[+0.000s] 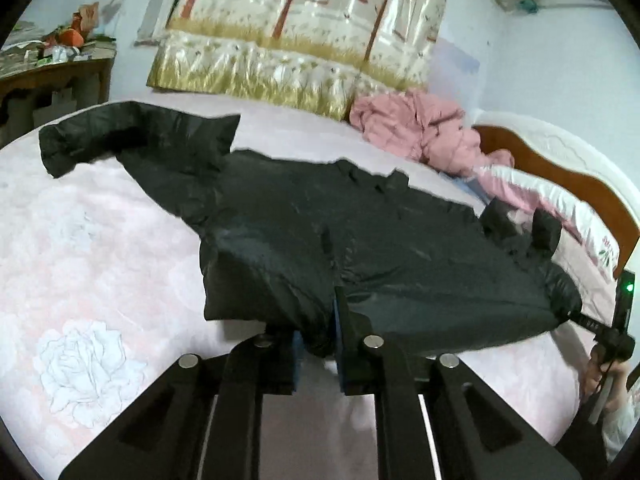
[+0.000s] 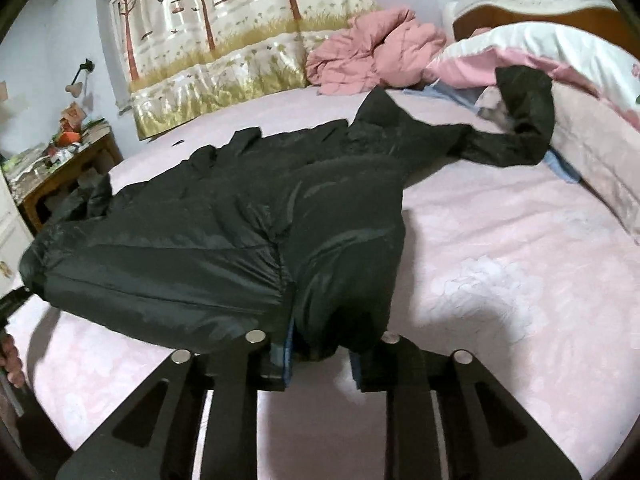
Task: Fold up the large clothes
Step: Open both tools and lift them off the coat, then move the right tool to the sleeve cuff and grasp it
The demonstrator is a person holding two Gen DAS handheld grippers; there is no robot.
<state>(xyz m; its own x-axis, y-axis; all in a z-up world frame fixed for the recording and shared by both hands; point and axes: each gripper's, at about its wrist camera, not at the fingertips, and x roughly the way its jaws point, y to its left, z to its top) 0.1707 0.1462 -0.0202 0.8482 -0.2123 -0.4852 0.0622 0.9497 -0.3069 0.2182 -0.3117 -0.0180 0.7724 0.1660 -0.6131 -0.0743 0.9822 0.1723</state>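
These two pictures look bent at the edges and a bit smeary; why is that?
Left wrist view: fisheye lens curves the bed and darkens the corners; the black jacket has smeared edges. Right wrist view: same curving, soft shadow beside the jacket, sheen on the curtain.

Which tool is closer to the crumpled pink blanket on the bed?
Right. The right tool grips the black jacket's hem on the headboard side, where the pink blanket lies. The left tool grips the hem further along, on the nightstand side.
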